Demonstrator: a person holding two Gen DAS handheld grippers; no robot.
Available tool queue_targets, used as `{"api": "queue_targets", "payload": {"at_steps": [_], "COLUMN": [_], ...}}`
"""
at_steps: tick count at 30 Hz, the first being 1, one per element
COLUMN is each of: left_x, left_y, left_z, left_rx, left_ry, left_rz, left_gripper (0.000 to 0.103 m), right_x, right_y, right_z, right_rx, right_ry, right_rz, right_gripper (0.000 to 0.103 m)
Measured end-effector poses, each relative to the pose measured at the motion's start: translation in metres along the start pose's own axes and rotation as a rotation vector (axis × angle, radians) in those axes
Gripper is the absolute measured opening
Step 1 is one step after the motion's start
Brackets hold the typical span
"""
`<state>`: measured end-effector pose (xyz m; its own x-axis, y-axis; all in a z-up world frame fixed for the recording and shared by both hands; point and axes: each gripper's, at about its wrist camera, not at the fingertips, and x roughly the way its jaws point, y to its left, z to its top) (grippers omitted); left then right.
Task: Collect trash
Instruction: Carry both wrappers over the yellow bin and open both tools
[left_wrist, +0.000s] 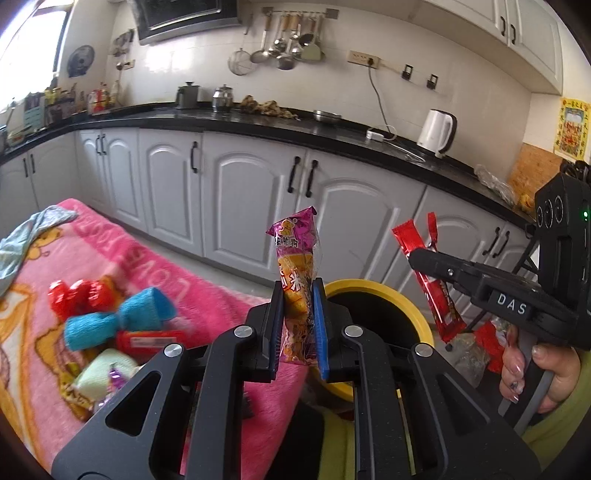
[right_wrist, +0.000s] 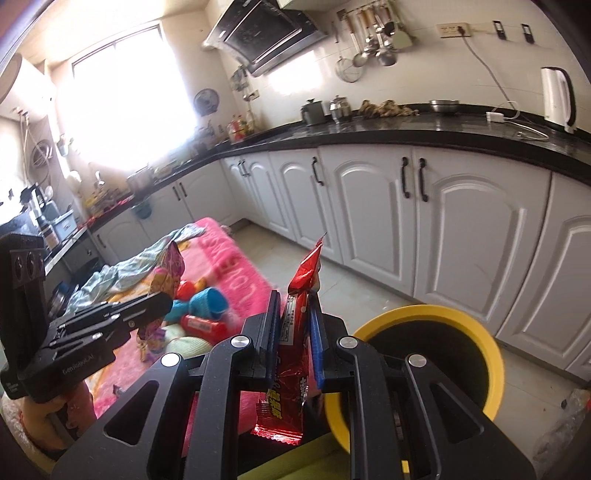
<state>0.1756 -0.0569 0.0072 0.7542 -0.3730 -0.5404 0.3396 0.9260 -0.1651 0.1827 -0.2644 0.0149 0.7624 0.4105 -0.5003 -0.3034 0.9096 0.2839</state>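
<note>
Black left gripper (left_wrist: 298, 325) pinches a purple-orange snack wrapper (left_wrist: 297, 280); right gripper (right_wrist: 295, 332) pinches a red wrapper (right_wrist: 295, 343) — both beside the yellow bin (right_wrist: 461, 325). Releasing early could drop either outside its rim.

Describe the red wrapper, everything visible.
The red wrapper is a long, glossy, crinkled foil snack packet with white and yellow print and a serrated end seam. It stands roughly upright, clamped near its middle between the pads of the right gripper, with its torn top sticking up and its bottom hanging below the fingers. Nothing else touches it. From the left wrist view it hangs beside the yellow bin, not yet over the opening.
</note>
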Motion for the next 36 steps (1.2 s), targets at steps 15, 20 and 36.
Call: {"api": "queue_targets", "payload": {"at_steps": [15, 20, 36], "left_x": [0.063, 0.086, 0.144], "left_y": [-0.047, -0.061, -0.079], "left_z": [0.001, -0.004, -0.027], "left_rx": [0.033, 0.033, 0.054], "left_ry": [0.060, 0.088, 0.187], "left_rz": [-0.091, -0.122, -0.158], "left_gripper": [0.010, 0.010, 0.013], "right_x": [-0.012, -0.003, 0.027], "right_y": [-0.067, -0.088, -0.125], "right_z": [-0.003, -0.009, -0.030], "right_rx": [0.074, 0.097, 0.164], "right_ry": [-0.044, -0.024, 0.065], "right_rz": [-0.140, -0.177, -0.218], "right_gripper": [0.015, 0.015, 0.017]}}
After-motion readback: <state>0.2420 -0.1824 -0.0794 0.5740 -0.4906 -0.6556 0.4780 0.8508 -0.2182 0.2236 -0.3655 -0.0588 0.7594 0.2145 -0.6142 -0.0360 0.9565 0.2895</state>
